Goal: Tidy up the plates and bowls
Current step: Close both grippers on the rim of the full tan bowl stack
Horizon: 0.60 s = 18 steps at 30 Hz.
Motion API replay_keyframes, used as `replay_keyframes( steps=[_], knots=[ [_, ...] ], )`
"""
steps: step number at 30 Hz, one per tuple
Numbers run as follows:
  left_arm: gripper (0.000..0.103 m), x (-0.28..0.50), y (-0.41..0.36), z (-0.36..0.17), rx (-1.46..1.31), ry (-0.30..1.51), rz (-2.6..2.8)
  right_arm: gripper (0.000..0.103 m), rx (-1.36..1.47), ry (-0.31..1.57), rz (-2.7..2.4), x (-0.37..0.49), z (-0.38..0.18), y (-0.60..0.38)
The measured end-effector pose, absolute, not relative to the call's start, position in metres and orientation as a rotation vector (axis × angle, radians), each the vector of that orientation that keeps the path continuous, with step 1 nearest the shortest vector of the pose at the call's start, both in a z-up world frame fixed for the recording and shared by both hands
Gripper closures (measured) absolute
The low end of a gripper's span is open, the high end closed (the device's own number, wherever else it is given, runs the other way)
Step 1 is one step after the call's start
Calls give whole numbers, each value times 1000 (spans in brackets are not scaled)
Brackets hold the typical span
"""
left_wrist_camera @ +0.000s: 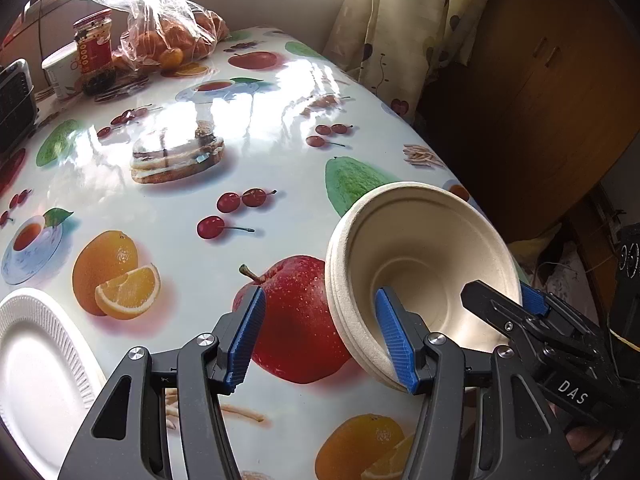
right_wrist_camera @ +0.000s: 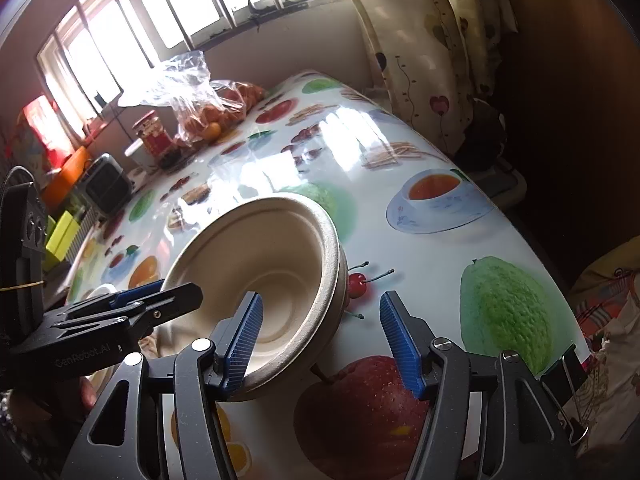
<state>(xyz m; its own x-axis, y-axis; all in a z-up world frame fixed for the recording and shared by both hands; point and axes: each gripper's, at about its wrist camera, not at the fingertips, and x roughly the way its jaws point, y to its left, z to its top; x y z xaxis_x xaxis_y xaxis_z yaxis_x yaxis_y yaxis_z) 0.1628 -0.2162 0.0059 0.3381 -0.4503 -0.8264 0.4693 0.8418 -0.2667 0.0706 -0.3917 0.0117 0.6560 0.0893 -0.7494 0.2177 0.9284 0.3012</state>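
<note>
A stack of beige paper bowls [left_wrist_camera: 420, 240] [right_wrist_camera: 260, 248] sits at the near right part of the fruit-print table [left_wrist_camera: 240, 184], its mouth tipped toward me. My left gripper [left_wrist_camera: 320, 300] straddles the stack's near-left rim: one blue pad is inside the bowl, the other stands well clear over the printed apple, so it is open. My right gripper [right_wrist_camera: 322, 300] straddles the opposite rim the same way, with a wide gap on its outer side. Each gripper shows in the other's view [left_wrist_camera: 500, 294] [right_wrist_camera: 176, 286]. A white ribbed plate [left_wrist_camera: 36, 360] lies at the near left.
At the far end stand a plastic bag of oranges [left_wrist_camera: 172, 40], a red-lidded jar [left_wrist_camera: 94, 48], a white cup [left_wrist_camera: 60, 68] and a black appliance [left_wrist_camera: 12, 100]. The table's right edge [left_wrist_camera: 460, 184] drops off toward a curtain [left_wrist_camera: 392, 40] and a wooden cabinet [left_wrist_camera: 540, 100].
</note>
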Motion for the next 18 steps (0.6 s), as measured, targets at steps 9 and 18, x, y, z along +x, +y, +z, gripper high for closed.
replay_keyframes(
  steps=[9, 18],
  knots=[
    [55, 165, -218, 2, 6, 1087, -619, 60, 391, 866, -63, 71, 8, -391],
    [68, 162, -224, 3, 17, 1081, -639, 73, 395, 870, -46, 74, 7, -388]
  ],
)
